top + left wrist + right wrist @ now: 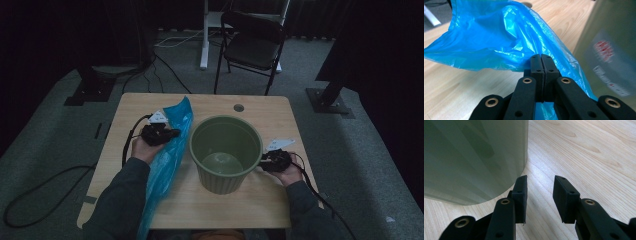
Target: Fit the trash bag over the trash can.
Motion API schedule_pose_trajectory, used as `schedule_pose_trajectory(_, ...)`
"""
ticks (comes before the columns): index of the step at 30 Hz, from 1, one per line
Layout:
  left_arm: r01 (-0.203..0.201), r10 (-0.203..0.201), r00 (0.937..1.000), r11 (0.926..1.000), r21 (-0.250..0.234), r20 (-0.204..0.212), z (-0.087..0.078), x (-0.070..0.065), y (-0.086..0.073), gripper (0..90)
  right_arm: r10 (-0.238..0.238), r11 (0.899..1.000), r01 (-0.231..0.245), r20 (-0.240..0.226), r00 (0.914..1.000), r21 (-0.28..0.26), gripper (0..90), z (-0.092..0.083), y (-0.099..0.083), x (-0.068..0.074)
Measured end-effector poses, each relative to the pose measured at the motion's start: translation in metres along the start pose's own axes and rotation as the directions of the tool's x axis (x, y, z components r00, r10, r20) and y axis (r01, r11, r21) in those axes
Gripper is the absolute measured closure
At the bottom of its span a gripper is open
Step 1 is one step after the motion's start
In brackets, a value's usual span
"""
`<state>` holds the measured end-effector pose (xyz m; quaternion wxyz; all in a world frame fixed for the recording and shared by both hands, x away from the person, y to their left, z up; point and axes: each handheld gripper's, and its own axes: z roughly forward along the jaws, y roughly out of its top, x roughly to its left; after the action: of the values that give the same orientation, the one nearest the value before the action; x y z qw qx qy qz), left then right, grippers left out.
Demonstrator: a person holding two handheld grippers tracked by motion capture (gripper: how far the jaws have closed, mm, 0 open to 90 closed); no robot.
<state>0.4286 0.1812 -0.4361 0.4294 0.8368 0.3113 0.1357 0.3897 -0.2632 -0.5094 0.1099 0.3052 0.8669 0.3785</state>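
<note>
A dim room with grey carpet surrounds a small light wooden table (280, 200) with rounded corners; a black folding chair (252, 42) stands beyond its far edge, and dark stand bases sit on the floor to either side. The tabletop offers little spare room: a round hole (238, 107) lies near the far edge, bare wood shows toward the far left corner and along the near edge, and the middle is taken by a large sage-green plastic bucket (226, 150), upright and open-topped.

The left gripper (161, 134) sits just left of the bucket, above the table, its jaws pressed flat together on a fold of a thin, translucent bright blue plastic bag (499, 42). From the clamped jaws the bag rises and spreads ahead in crinkled, glossy folds, its far tip pointing toward the table's far edge; behind the gripper it trails along the person's left sleeve and past the near table edge. The bucket wall stands close on this gripper's right, bearing a blurred label with red print.

The right gripper (539, 195) rests low over bare wood at the bucket's right side, near the table's right edge. Its jaws stand apart with nothing between them; its left finger (520, 195) sits just beside the bucket's curved wall.
</note>
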Motion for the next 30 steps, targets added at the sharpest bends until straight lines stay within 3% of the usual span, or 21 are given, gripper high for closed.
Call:
schedule_pose_trajectory(11,-0.071,0.075,0.994,0.996,-0.054,0.079,-0.023,-0.012,0.021,89.2,-0.005,1.0,0.005,-0.005,1.0,0.0,65.9,0.001,0.0,0.0)
schedule_pose_trajectory(19,-0.106,0.122,0.98,0.9883,-0.11,0.157,-0.038,-0.022,0.036,89.2,-0.003,1.0,0.004,-0.007,1.0,0.004,66.1,0.001,0.0,0.0)
schedule_pose_trajectory(29,-0.146,0.166,0.9707,0.9815,-0.124,0.174,-0.046,-0.03,0.044,89.2,-0.004,1.0,0.004,-0.007,1.0,0.004,66.3,0.001,0.0,0.0)
schedule_pose_trajectory(30,-0.156,0.18,0.967,0.978,-0.138,0.18,-0.05,-0.034,0.048,89.2,-0.004,1.0,0.004,-0.007,1.0,0.004,66.5,0.001,0.0,0.0)
